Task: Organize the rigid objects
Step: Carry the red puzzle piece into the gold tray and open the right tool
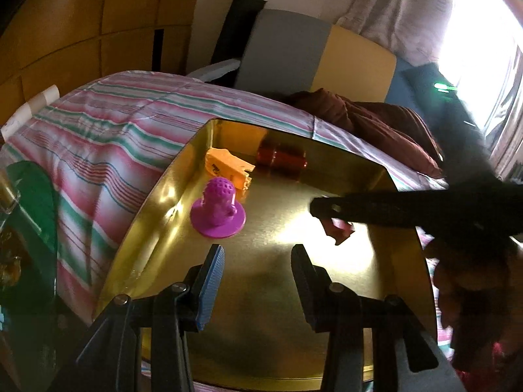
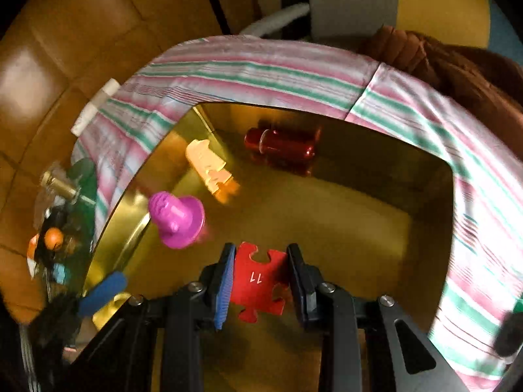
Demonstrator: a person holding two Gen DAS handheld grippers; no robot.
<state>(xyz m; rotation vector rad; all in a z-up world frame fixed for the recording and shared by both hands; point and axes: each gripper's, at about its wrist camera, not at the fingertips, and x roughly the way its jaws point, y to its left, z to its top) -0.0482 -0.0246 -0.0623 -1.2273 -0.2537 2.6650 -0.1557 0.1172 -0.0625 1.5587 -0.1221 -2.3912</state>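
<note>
Right gripper [image 2: 261, 277] clamped on red puzzle piece [image 2: 258, 282] by its side edges, hovering over gold tray [image 2: 425, 196], likely for drop-in. Left gripper [image 1: 258, 281] spread wide, empty. Purple stopper [image 2: 176, 219] at 10 o'clock, orange piece [image 2: 209, 166] and red bottle [image 2: 281, 147] toward 12.

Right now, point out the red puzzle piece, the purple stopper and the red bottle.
red puzzle piece [image 2: 258, 281]: right wrist view, flat face by its number.
purple stopper [image 1: 218, 207]: left wrist view, domed body.
red bottle [image 2: 284, 145]: right wrist view, side wall.

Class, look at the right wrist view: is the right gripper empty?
No: the right gripper is shut on a red puzzle piece marked 11, above the gold tray.
</note>
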